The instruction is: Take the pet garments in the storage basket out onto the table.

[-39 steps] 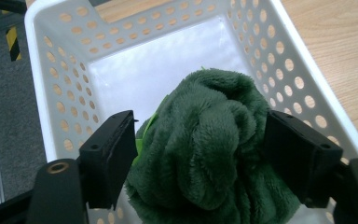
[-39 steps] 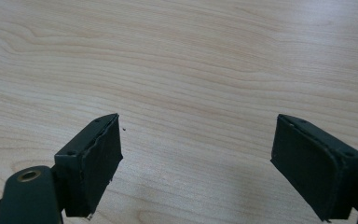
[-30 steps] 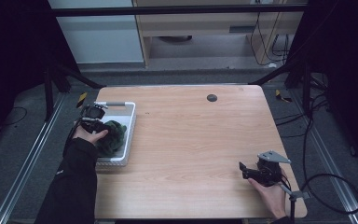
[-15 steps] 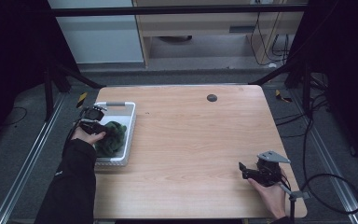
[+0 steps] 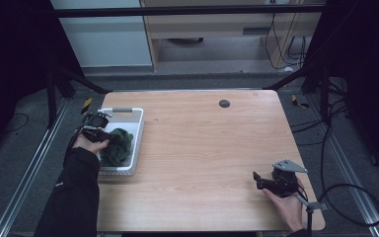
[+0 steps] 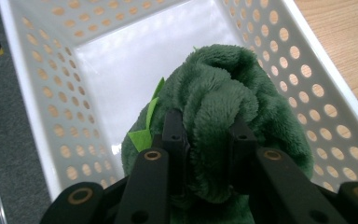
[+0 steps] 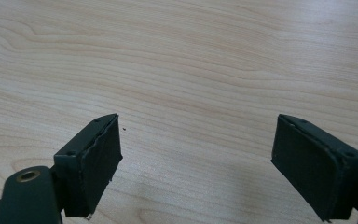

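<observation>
High view: the left gripper [image 5: 100, 129] sits over the white basket [image 5: 137, 129] at the left edge of the desk [image 5: 212, 143], on the green plush cloth [image 5: 121, 145] lying inside it. A second ago the same hand was at the basket with its fingers wide; they have just been closing, and the cloth is now between them. The right gripper [image 5: 270, 180] rests near the desk's front right corner, unmoved, well apart from the basket.

Left gripper view: both fingers [image 6: 175, 135] are clenched on a bunched fold of the green cloth [image 6: 223, 93], pile bulging up between and over them. A light green tag [image 6: 144, 130] sticks out at the cloth's left side. The cloth is not yet out of the basket [image 6: 46, 93].

Right gripper view: fingers [image 7: 95, 163] released, spread wide over bare desk [image 7: 191, 60], nothing between them.

Judgement: grasp looks made; lifting the cloth out is the likely next step.
</observation>
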The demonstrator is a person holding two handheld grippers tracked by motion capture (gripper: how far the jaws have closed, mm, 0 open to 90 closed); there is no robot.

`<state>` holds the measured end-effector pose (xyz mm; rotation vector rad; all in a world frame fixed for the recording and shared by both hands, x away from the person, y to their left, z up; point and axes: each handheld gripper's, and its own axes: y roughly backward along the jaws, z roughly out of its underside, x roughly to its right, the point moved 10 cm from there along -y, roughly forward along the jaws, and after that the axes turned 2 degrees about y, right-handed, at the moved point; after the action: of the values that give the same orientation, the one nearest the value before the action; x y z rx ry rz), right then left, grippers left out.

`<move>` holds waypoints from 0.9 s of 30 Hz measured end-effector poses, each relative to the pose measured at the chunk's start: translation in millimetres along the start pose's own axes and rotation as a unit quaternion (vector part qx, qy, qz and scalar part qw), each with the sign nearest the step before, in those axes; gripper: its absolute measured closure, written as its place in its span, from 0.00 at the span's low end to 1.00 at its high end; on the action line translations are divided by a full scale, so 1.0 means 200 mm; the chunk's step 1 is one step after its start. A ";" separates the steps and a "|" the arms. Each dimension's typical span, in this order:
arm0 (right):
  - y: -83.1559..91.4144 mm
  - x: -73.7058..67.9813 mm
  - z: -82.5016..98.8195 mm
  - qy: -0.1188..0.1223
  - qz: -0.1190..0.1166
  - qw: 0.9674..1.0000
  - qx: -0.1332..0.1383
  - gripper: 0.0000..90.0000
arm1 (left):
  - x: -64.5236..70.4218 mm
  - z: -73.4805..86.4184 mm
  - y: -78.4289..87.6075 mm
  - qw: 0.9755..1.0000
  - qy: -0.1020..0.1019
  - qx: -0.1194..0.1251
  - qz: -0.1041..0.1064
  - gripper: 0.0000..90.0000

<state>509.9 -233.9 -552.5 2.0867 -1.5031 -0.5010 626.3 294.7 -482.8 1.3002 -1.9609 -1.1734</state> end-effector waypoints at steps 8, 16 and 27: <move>0.00 0.00 0.00 0.001 0.001 1.000 0.000 0.17 | -0.01 -0.02 0.12 1.000 0.001 0.028 0.012 0.83; 0.00 0.00 0.00 0.003 0.002 1.000 0.000 0.17 | 0.00 -0.03 0.23 0.999 -0.018 0.037 0.013 0.83; 0.00 0.00 0.00 0.003 0.001 1.000 0.000 0.17 | 0.02 -0.07 0.39 0.997 -0.052 0.054 0.018 0.84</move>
<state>510.1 -234.8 -553.4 2.0836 -1.5019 -0.4934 598.0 298.8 -408.2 1.2752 -2.1394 -1.1536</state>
